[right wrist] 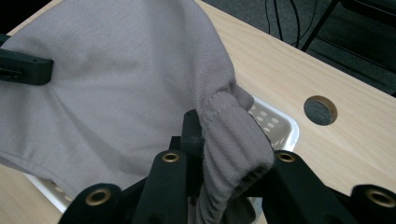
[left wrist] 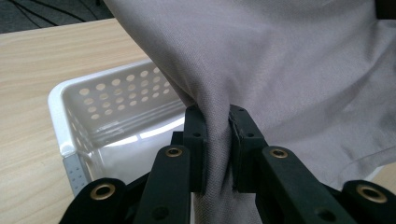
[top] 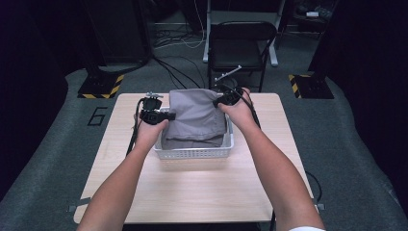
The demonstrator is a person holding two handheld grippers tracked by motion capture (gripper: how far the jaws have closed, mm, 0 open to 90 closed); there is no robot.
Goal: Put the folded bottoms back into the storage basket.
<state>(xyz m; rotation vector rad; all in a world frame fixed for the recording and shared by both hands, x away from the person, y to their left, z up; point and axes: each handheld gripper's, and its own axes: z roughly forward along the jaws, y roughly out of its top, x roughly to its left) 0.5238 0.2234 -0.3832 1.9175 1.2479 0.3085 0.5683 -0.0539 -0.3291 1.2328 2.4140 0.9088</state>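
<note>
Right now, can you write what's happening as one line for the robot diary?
left gripper: shut on grey cloth | right gripper: shut on grey cloth | cloth: draped into white basket | basket: on wooden table

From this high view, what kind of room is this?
Likely a lab or recording studio, not a home: dark curtained walls, hazard-striped stand bases, loose floor cables, a folding chair behind the table.

Wooden table (top: 192, 192), black folding chair (top: 240, 45) beyond it, floor cables (top: 168, 67), hazard-striped stand bases (top: 101, 86).
</note>
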